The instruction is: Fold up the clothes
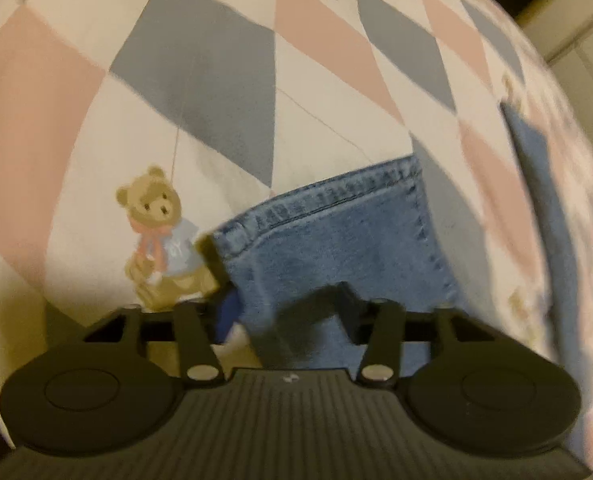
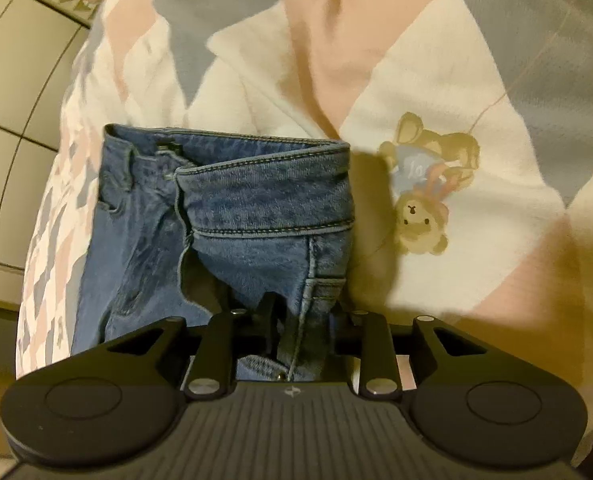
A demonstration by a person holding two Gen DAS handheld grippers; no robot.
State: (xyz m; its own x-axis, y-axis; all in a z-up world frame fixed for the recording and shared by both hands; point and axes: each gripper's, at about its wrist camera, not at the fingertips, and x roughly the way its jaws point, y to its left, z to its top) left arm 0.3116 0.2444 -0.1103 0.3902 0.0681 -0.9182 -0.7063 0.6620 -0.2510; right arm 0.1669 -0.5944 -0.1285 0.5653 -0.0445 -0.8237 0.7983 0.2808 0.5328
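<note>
While both grippers' fingers clamp denim, the jeans stretch lengthwise, waistband pointing away.

Right gripper with its fingers closed on the blue jeans, waistband uppermost, above a diamond-patterned bed cover bearing a printed teddy bear beside the denim.

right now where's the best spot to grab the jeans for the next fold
The jeans look best held at the waistband, coming from the open top edge: it is a thick stitched band that should not slip. The right gripper already clamps denim just below it; the left gripper holds the hem end.
</note>
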